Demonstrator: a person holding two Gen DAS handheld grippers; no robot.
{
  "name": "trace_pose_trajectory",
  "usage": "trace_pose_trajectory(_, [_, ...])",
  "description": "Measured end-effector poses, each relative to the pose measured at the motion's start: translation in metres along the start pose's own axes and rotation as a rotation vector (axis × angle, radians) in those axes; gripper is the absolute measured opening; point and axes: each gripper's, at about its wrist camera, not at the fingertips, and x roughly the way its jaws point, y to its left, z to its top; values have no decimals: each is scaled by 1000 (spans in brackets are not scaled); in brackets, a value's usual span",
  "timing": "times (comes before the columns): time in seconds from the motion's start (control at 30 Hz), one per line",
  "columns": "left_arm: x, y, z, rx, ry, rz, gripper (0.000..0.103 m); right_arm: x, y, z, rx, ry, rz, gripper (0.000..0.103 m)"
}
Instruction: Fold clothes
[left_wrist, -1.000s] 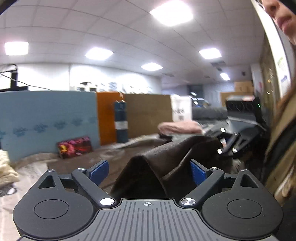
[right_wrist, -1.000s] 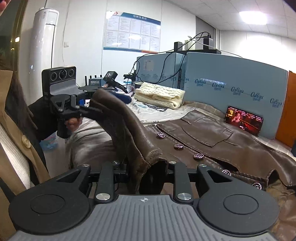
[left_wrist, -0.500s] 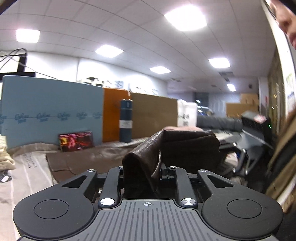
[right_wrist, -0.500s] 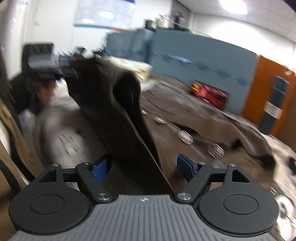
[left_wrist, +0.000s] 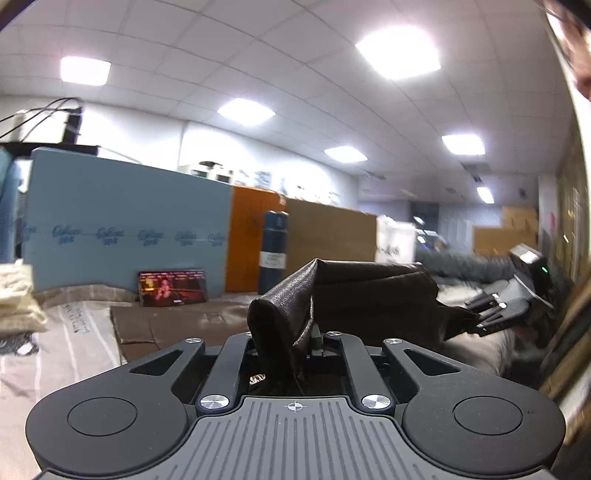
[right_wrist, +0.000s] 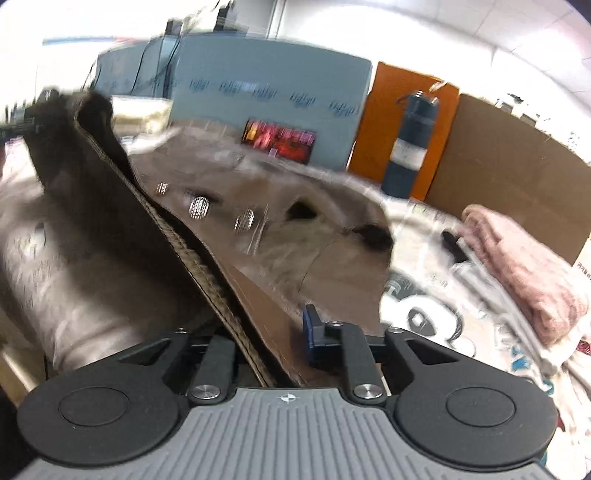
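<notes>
A dark brown leather jacket with metal buttons lies on the bed; one edge of it is lifted between my two grippers. My left gripper is shut on a fold of that edge, held up off the bed. My right gripper has its jaws closing on the jacket's hem; its blue right pad shows beside the leather and the left one is hidden. The right gripper also shows in the left wrist view, at the far end of the lifted edge.
A patterned bedsheet covers the bed. A folded pink garment lies at the right, a cream knit at the left. A phone with a lit screen and a dark bottle stand against foam and cardboard boards at the back.
My left gripper went from open to shut on the jacket edge. My right gripper let go, opened wide, and now closes on the hem again while swinging right; its view is blurred.
</notes>
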Motion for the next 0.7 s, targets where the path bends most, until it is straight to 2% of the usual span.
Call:
trace_pose_trajectory(0.17, [24, 16, 18, -89, -31, 124, 10, 6, -14, 28, -7, -146, 9, 9])
trace_pose_trajectory(0.3, [54, 39, 38, -99, -20, 165, 9, 29, -35, 56, -19, -212, 44, 6])
trace_pose_trajectory(0.4, [79, 67, 47, -156, 24, 166, 8, 60, -55, 74, -5, -207, 94, 5])
trace_pose_trajectory(0.47, [101, 82, 51, -159, 63, 174, 8, 82, -65, 82, 5, -193, 122, 5])
trace_pose_trajectory(0.6, [144, 112, 48, -172, 145, 183, 7, 121, -80, 94, 31, -159, 158, 4])
trace_pose_trajectory(0.7, [163, 129, 43, -199, 173, 180, 7, 142, -90, 97, 56, -146, 176, 3])
